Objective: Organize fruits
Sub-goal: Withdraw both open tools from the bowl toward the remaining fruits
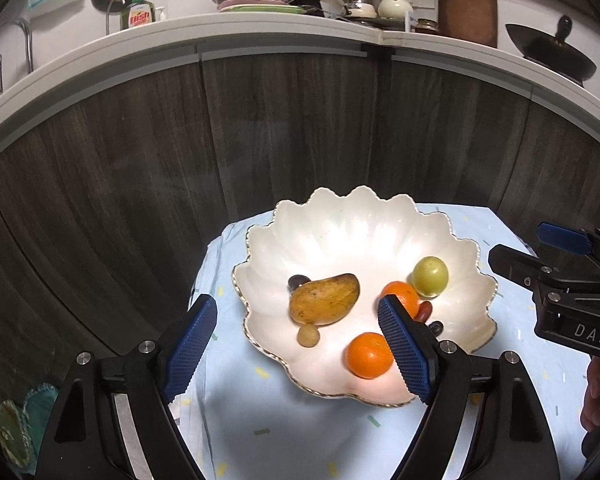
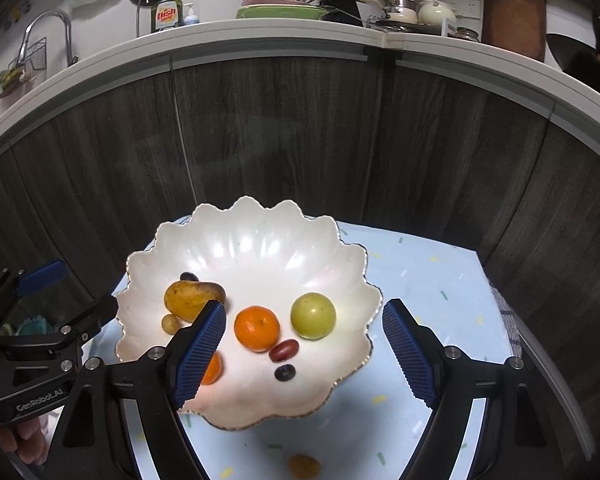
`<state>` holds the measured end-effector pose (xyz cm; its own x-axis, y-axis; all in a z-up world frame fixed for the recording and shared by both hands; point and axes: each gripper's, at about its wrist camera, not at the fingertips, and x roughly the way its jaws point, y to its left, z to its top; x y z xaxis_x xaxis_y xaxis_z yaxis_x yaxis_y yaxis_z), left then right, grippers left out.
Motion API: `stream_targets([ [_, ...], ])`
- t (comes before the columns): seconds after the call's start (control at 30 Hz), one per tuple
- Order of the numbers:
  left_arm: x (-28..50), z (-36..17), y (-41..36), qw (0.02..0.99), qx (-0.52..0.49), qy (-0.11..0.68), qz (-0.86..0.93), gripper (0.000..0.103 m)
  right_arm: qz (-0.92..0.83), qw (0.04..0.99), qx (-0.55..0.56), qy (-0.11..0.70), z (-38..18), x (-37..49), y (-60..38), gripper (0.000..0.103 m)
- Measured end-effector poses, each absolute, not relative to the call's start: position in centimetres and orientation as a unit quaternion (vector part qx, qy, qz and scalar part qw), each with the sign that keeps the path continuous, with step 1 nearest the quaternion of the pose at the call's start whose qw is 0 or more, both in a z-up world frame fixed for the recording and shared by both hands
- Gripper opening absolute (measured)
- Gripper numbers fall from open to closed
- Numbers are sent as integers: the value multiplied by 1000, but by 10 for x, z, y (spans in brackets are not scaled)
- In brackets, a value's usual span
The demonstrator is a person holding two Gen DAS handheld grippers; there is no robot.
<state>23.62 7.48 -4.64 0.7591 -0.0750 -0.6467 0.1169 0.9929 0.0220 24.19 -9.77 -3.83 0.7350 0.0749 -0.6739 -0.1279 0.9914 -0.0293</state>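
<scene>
A white scalloped bowl (image 1: 340,232) (image 2: 252,240) stands on a small table with a light blue cloth (image 1: 260,420) (image 2: 420,280). In it lie a yellow mango (image 1: 324,298) (image 2: 190,298), two oranges (image 1: 369,355) (image 2: 257,328), a green round fruit (image 1: 430,275) (image 2: 313,315), a small tan fruit (image 1: 309,335) (image 2: 170,323), a red date (image 2: 284,351) and a dark grape (image 2: 285,373). My left gripper (image 1: 300,348) is open and empty over the bowl's near left rim. My right gripper (image 2: 304,352) is open and empty over the bowl's near right side. A small orange-brown fruit (image 2: 304,466) lies on the cloth in front of the bowl.
Dark wood cabinet fronts (image 1: 260,140) rise just behind the table under a white counter (image 1: 220,36) with dish soap (image 1: 140,14), pots and crockery. The other gripper shows at each view's edge (image 1: 572,292) (image 2: 32,344).
</scene>
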Motion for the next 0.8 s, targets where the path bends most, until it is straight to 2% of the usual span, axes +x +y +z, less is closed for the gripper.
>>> stream_targets([
  [0.17, 225, -43, 63, 939, 44, 335, -62, 83, 46, 933, -30, 357, -37, 230, -107, 82],
  [0.27, 220, -42, 55, 939, 48, 333, -71, 84, 37, 935, -26, 352, -36, 221, -116, 87],
  [0.8, 194, -40, 4, 936, 94, 314, -128, 85, 3, 941, -12, 339, -34, 178, -160, 87],
])
